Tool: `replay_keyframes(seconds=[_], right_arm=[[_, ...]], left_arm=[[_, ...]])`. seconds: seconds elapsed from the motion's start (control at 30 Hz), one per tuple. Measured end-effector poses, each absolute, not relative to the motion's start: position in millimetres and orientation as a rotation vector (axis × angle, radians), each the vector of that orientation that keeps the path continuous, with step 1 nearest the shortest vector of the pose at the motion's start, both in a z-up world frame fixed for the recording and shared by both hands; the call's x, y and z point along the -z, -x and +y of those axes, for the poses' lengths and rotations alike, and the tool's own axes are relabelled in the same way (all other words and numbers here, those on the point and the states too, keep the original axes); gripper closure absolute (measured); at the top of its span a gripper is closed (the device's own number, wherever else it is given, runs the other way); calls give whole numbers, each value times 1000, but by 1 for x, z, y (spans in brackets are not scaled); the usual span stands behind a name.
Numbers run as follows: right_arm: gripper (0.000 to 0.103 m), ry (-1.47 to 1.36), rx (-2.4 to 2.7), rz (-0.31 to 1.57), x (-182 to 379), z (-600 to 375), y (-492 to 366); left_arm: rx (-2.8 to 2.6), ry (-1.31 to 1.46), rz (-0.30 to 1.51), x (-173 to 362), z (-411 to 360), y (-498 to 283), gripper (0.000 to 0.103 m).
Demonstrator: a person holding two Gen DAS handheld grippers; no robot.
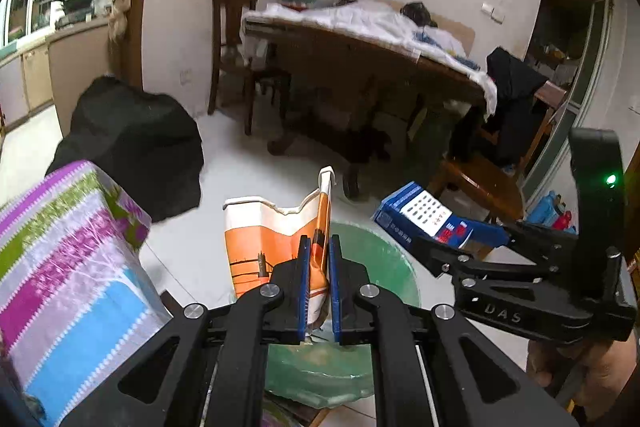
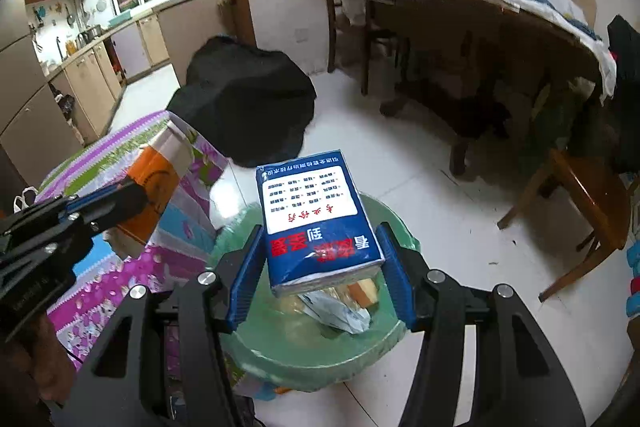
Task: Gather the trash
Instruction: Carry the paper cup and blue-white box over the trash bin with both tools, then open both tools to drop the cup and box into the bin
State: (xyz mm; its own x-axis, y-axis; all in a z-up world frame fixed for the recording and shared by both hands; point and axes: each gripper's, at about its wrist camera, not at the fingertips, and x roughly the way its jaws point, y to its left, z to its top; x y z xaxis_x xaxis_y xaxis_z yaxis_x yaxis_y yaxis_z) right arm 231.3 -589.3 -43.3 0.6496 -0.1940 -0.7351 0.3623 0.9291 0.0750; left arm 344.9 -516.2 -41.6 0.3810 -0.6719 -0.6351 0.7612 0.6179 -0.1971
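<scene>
**Trash: both pieces held over the bin, neither dropped yet**

Trash in play, left to right:

- Striped cloth (image 1: 68,267) covers the surface at far left, close beside the bin. It's no part of the drop, but it crowds that side.
- Crushed paper cup (image 1: 276,247), orange and white. The left gripper (image 1: 319,283) has its jaws narrow, pinching one flattened wall of the cup. It hangs above the near-left rim of the green-lined bin (image 1: 384,259), not clearly over the opening. My read: let go here and it may clip the rim, then land on the floor or on the cloth. The crumpled wall could also stick to a pad for a moment and fall off-line.
- Blue tissue pack (image 2: 316,219). The right gripper (image 2: 318,271) holds it across its width, jaws set moderately wide, one pad on each long side. It sits over the bin (image 2: 394,331) mouth, tilted up and away. The grip is at the near end only, so the far end overhangs. The soft pack could pivot or slide out early.
- Bin already holds wrappers (image 2: 340,311). The liner looks loose at the rim, so a heavy drop might drag it inward.
- The two grippers are near each other. Releasing both at once risks a knock.
</scene>
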Motion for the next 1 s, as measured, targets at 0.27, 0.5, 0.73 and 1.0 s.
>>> replay_keyframes(seconds=[0.27,0.5,0.73,1.0], right_arm=[[50,-245,315,856,60,-601,-231],[50,-268,308,872,68,-615,-229],[49,-282,307,882,76,-623,-231],[49,-287,304,883,79,-629,-230]], left_arm=[[911,-171,837,82,-546,-364,94],[930,-184,842,94,-569,-364,94],[923,-205,854,106,-582,-365,94],[916,-215,854,114,-586,-365,94]])
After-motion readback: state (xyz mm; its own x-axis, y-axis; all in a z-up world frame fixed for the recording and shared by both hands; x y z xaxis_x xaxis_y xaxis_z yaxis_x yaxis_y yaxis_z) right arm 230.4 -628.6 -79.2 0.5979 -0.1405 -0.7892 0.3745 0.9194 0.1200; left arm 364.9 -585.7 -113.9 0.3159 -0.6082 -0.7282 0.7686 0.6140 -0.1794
